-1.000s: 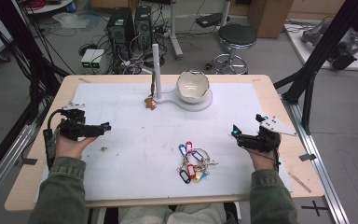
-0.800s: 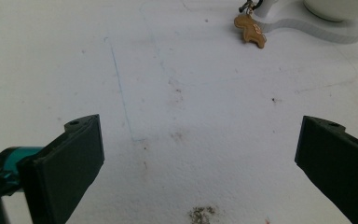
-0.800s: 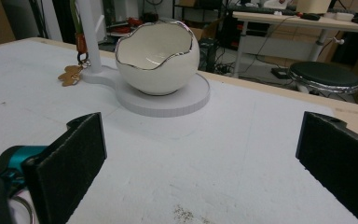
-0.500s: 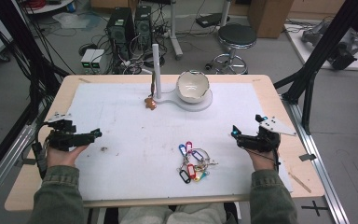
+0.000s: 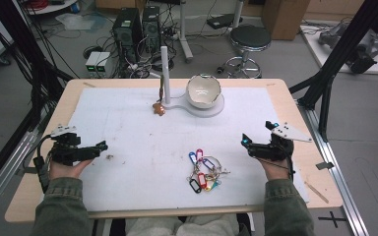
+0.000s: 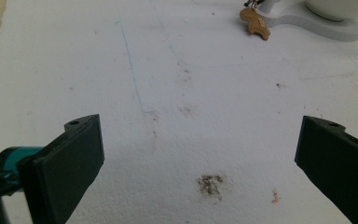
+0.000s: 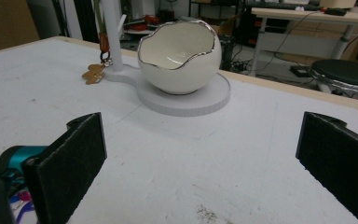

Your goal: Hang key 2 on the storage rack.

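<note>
A bunch of keys with coloured tags (image 5: 202, 172) lies on the white mat (image 5: 142, 142), near the front and right of centre. A white egg-shaped bowl (image 5: 203, 90) (image 7: 179, 56) sits on a white stand (image 5: 211, 109) (image 7: 193, 102) with an upright post (image 5: 165, 69) (image 7: 112, 32) at the back. A brown tag (image 5: 159, 108) (image 6: 255, 22) (image 7: 92, 73) hangs from the post down to the mat. My left gripper (image 5: 98, 146) (image 6: 198, 154) is open over bare mat at the left. My right gripper (image 5: 246, 141) (image 7: 200, 158) is open, right of the keys and facing the bowl. Both hold nothing.
A dark smudge (image 6: 209, 184) marks the mat just ahead of the left jaws. The wooden table edge (image 5: 39, 147) borders the mat. Behind the table stand a black stool (image 5: 248, 37) (image 7: 345, 74), computer towers (image 5: 138, 24) and cables on the floor.
My left gripper has moved back toward the person and a little left, lower over the mat. The right gripper and the keys have stayed in place.
</note>
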Action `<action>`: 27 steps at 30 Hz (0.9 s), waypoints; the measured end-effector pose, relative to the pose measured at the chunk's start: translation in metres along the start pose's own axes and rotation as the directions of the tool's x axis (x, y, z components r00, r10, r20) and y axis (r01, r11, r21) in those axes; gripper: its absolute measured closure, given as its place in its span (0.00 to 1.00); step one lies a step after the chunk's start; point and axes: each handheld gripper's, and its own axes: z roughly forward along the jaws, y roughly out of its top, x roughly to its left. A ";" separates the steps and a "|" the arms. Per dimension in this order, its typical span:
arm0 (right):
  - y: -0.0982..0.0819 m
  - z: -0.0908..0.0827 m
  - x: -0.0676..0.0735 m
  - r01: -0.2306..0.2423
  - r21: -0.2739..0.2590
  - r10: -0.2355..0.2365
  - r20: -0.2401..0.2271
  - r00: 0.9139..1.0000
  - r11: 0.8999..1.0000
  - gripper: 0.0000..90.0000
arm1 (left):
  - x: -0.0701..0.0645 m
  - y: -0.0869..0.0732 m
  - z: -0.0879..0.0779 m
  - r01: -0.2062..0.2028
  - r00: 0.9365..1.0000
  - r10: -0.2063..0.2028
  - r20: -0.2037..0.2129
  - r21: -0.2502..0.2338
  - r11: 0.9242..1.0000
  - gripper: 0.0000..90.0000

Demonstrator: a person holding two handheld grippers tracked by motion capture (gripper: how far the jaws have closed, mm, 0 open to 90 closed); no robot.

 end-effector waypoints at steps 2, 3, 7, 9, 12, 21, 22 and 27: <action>0.001 0.000 0.002 0.002 0.003 -0.002 -0.011 1.000 1.000 0.01 | 0.001 -0.001 0.000 0.001 1.000 -0.001 0.000 -0.001 1.000 0.02; 0.001 0.001 0.003 0.004 0.005 -0.004 -0.018 1.000 1.000 0.01 | 0.001 -0.001 0.000 0.006 1.000 -0.006 0.001 0.001 1.000 0.02; 0.002 0.003 0.007 0.014 0.023 -0.013 -0.049 0.999 1.000 0.01 | 0.002 -0.003 0.000 0.007 1.000 -0.007 0.005 0.002 1.000 0.02; 0.002 0.004 0.009 0.017 0.033 -0.015 -0.068 0.998 0.999 0.01 | 0.002 -0.003 0.000 0.004 1.000 -0.004 0.006 0.004 1.000 0.02; 0.002 0.006 0.012 0.020 0.049 -0.015 -0.090 0.996 0.999 0.01 | 0.003 -0.005 0.000 0.012 1.000 -0.012 0.013 0.003 1.000 0.02; 0.003 0.010 0.021 0.036 0.081 -0.023 -0.152 0.988 0.996 0.01 | 0.006 -0.006 0.001 0.019 1.000 -0.020 0.010 0.007 1.000 0.02; 0.003 0.010 0.022 0.039 0.085 -0.026 -0.158 0.987 0.996 0.01 | 0.006 -0.006 0.001 0.020 1.000 -0.020 0.009 0.008 1.000 0.02; 0.002 0.013 0.028 0.063 0.117 -0.039 -0.194 0.980 0.991 0.01 | 0.007 -0.007 0.002 0.024 1.000 -0.024 0.012 0.017 1.000 0.02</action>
